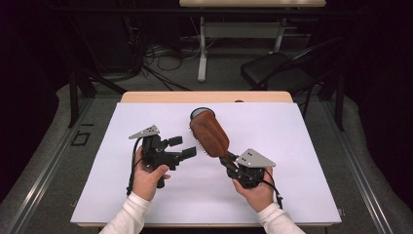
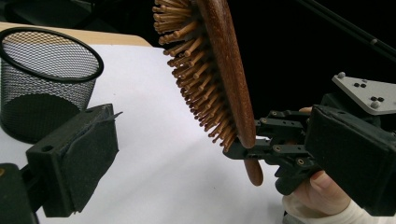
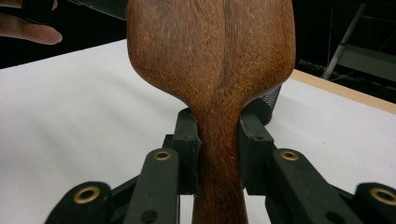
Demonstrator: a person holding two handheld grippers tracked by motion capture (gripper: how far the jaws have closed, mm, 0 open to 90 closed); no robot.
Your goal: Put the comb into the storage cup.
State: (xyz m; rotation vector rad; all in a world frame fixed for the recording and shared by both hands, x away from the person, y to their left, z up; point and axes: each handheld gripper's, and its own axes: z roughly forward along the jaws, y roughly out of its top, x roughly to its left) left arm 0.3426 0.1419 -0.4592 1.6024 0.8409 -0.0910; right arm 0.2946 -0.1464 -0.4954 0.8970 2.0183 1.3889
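Observation:
A brown wooden hairbrush [image 1: 209, 132] is held up over the white table sheet [image 1: 302, 146], bristles facing left. My right gripper [image 1: 227, 160] is shut on its handle; in the right gripper view the two black pads [image 3: 187, 144] press the handle's neck from both sides, below the brush's back [image 3: 210, 56]. My left gripper [image 1: 183, 146] stands open just left of the brush and points at its bristles [image 2: 196, 74], apart from them. A black mesh cup [image 1: 199, 113] stands upright behind the brush head, also seen in the left gripper view [image 2: 42, 88].
The sheet covers a wooden table whose far edge [image 1: 204, 96] shows behind the cup. Beyond it stand a black chair [image 1: 277, 70] at the right, a desk leg [image 1: 202, 48] and cables on the floor.

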